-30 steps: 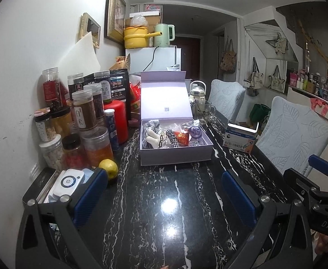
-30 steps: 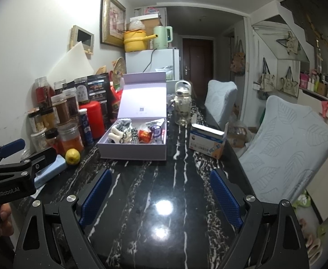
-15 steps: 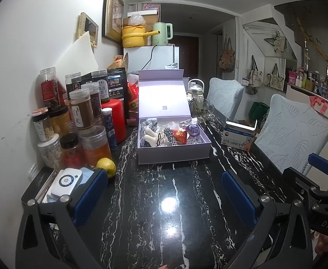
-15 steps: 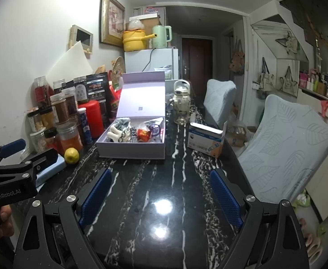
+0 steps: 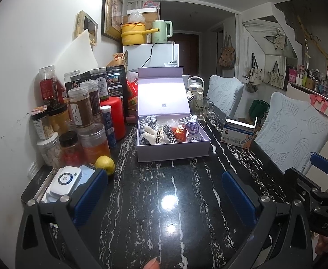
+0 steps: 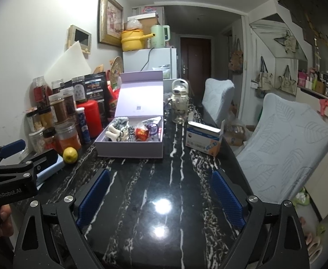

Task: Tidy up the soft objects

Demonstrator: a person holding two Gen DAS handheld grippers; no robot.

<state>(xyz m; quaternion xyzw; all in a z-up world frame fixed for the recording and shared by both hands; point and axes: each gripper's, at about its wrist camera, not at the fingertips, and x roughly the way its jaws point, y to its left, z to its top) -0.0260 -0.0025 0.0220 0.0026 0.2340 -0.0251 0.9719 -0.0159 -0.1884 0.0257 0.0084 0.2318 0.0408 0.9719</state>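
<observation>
An open lilac gift box (image 5: 172, 152) stands mid-table with its lid upright. Inside lie soft items: a white plush bone (image 5: 149, 132), a black-and-white checked cloth (image 5: 170, 132), a red pouch (image 5: 178, 132) and a small purple-printed bag (image 5: 192, 126). My left gripper (image 5: 161, 179) hovers open over the bare black marble, short of the box, with nothing between its blue pads. My right gripper (image 6: 160, 176) hangs beside it, facing the same box (image 6: 128, 150). Its jaws are opening and nothing is between them.
Jars and bottles (image 5: 83, 112) crowd the table's left side by the wall, with a lemon (image 5: 105, 164) and a white device (image 5: 66, 179) nearer me. A glass mug (image 5: 201, 107) and a blue-white carton (image 5: 239, 132) sit to the right. Two covered chairs (image 6: 282, 148) line the right edge.
</observation>
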